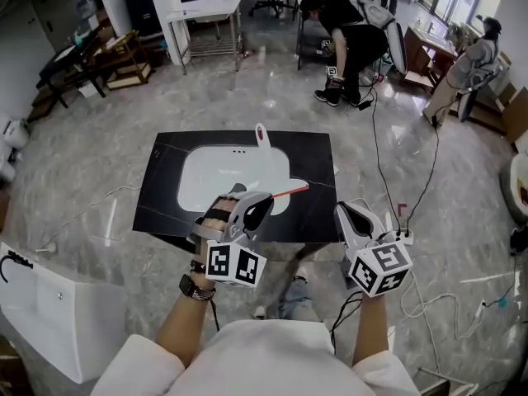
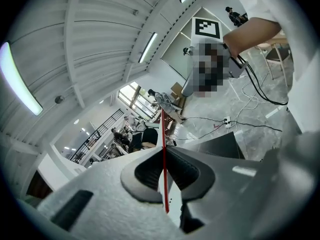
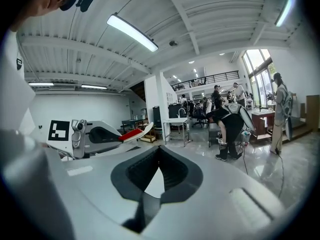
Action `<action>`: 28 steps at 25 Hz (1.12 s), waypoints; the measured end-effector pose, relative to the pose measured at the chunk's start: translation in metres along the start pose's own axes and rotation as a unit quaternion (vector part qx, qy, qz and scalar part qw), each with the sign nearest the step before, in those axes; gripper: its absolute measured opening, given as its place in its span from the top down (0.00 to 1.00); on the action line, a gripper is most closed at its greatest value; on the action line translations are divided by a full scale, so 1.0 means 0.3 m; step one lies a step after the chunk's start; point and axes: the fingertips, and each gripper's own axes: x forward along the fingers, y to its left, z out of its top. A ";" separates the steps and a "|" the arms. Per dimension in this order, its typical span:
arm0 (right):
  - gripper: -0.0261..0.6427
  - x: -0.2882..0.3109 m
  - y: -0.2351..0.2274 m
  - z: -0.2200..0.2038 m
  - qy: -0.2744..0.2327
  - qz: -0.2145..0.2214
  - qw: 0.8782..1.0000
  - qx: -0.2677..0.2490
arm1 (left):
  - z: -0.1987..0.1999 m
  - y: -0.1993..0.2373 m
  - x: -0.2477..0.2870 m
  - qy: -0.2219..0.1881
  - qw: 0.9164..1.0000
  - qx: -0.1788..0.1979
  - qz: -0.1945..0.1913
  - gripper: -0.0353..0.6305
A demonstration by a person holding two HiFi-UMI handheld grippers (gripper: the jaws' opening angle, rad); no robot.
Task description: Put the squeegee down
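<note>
One black counter (image 1: 157, 196) holds one white sink (image 1: 206, 180), with one tap (image 1: 261, 135) at its far edge. There are two grippers. The left gripper (image 1: 262, 206) is clamped on the one squeegee (image 1: 289, 190), whose red edge sticks out to the right above the counter's near side. The right gripper (image 1: 351, 214) has its jaws together on nothing. The grip looks thin, though the view is poor. Released this high, the squeegee could slide into the sink or off the near edge.
</note>
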 end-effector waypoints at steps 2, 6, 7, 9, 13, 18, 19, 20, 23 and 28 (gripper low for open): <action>0.95 0.038 -0.064 -0.008 0.009 -0.002 1.000 0.001 | -0.005 0.002 0.083 0.006 1.000 0.003 -0.009 0.91; 0.95 0.100 -0.193 -0.027 0.028 -0.002 1.000 0.010 | -0.006 -0.002 0.249 0.014 1.000 -0.005 -0.024 0.91; 0.95 0.116 -0.218 -0.034 0.032 -0.002 0.999 0.012 | -0.012 -0.007 0.284 0.016 0.999 -0.006 -0.029 0.91; 0.95 0.146 -0.263 -0.048 0.039 -0.002 0.999 0.016 | -0.027 -0.021 0.346 0.022 0.999 -0.007 -0.039 0.91; 0.95 0.193 -0.346 -0.079 0.053 -0.001 0.998 0.025 | -0.047 -0.051 0.463 0.032 0.998 -0.013 -0.057 0.91; 0.95 0.242 -0.444 -0.120 0.068 -0.006 0.997 0.040 | -0.077 -0.090 0.595 0.043 0.996 -0.014 -0.077 0.91; 0.95 0.250 -0.465 -0.131 0.071 -0.009 0.996 0.045 | -0.084 -0.099 0.620 0.044 0.996 -0.016 -0.081 0.91; 0.95 0.258 -0.486 -0.144 0.074 -0.012 0.996 0.049 | -0.092 -0.110 0.645 0.045 0.995 -0.020 -0.085 0.91; 0.95 0.277 -0.546 -0.183 0.084 -0.016 0.994 0.063 | -0.115 -0.153 0.721 0.053 0.994 -0.030 -0.096 0.91; 0.95 0.301 -0.618 -0.224 0.096 -0.017 0.992 0.075 | -0.161 -0.232 0.838 0.071 0.990 -0.018 -0.120 0.91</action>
